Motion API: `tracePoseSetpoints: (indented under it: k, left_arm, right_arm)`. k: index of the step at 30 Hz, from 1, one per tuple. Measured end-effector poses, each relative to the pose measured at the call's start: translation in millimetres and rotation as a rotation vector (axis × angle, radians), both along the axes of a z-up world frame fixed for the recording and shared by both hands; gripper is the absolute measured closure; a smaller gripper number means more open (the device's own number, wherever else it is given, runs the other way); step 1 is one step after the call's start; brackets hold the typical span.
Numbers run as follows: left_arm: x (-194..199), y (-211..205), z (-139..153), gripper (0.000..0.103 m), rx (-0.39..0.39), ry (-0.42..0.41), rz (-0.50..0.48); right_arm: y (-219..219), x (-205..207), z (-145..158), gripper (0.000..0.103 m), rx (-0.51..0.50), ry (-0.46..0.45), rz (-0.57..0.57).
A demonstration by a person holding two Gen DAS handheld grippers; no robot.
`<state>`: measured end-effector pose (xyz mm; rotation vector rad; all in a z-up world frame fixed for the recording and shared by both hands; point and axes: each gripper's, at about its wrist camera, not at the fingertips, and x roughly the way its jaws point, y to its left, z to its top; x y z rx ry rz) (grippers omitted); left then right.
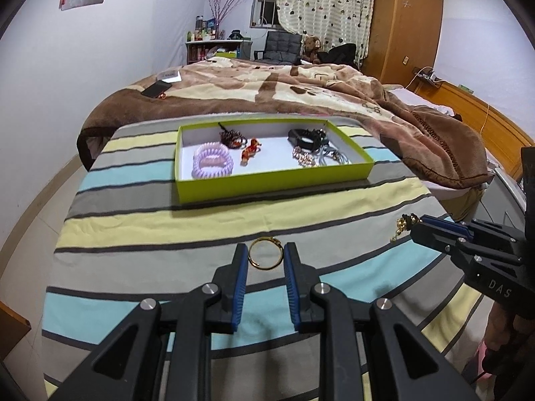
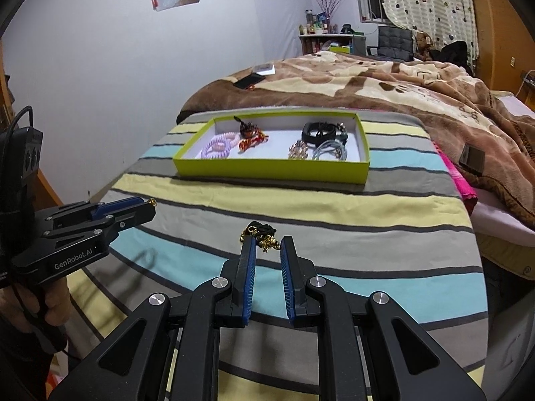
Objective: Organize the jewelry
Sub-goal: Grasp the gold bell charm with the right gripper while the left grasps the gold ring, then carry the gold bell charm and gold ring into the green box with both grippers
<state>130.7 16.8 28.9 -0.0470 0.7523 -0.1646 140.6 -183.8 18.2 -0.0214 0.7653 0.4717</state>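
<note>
Gold ring (image 1: 264, 254) whole from left wrist only

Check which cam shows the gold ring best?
Left wrist: the gold ring lies whole on the striped cloth, framed between the open jaws of the left gripper. Right wrist shows only a gold glint at that gripper's tip, ring mostly hidden.

Striped cloth (image 1: 234, 220) over bed end, brown blanket (image 1: 301, 97) behind, black phone (image 1: 156, 89) on blanket, wooden wardrobe (image 1: 406, 23) beyond.
</note>
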Motion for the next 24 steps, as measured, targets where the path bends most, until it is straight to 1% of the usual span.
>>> tracePoseSetpoints:
  k: [8,14,24]
  left_arm:
    - [7,-6,16,0.080,0.026,-0.041,-0.028]
    - [20,-5,22,0.080,0.027,-0.051,-0.038]
    - [47,-1,29,0.080,0.028,-0.067,-0.046]
  right_arm:
    - [-5,6,17,0.087,0.013,-0.026,-0.003]
    - [-6,17,27,0.087,0.014,-0.042,0.000]
    - [-1,46,42,0.087,0.024,-0.065,0.010]
